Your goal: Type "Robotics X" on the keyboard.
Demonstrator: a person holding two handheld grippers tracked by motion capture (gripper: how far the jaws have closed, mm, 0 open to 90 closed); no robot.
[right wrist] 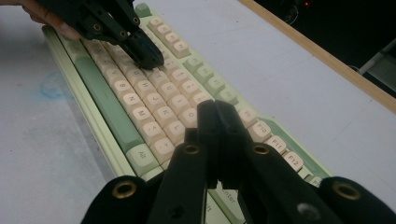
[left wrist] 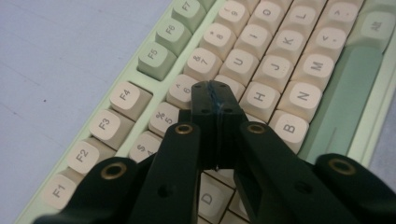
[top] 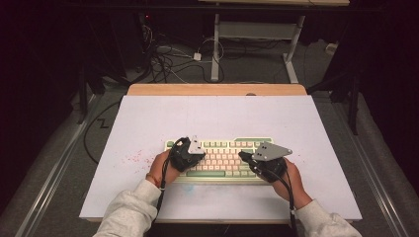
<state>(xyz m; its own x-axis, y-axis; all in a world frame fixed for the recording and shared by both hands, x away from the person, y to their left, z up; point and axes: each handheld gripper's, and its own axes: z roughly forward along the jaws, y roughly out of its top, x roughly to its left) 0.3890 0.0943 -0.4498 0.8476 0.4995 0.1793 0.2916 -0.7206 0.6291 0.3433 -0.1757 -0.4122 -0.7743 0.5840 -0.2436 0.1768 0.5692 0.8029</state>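
Observation:
A pale green keyboard (top: 222,160) with cream keys lies near the front middle of the white table top. My left gripper (top: 201,157) hangs over its left half, jaws shut with nothing between them. In the left gripper view its tips (left wrist: 215,88) rest just above the keys (left wrist: 280,60) by 6 and Y. My right gripper (top: 243,155) is over the right half, also shut and empty. The right gripper view has its tips (right wrist: 215,106) above the keys near O and P. Farther along the keyboard (right wrist: 140,93) there, the left gripper (right wrist: 152,58) points down at the key rows.
The white table top (top: 217,118) has a wooden strip (top: 217,89) along its far edge. Red speckles (top: 134,158) mark it left of the keyboard, and a faint blue smudge (right wrist: 51,88) sits before the space bar. Cables (top: 168,59) and another table's legs (top: 215,49) stand beyond.

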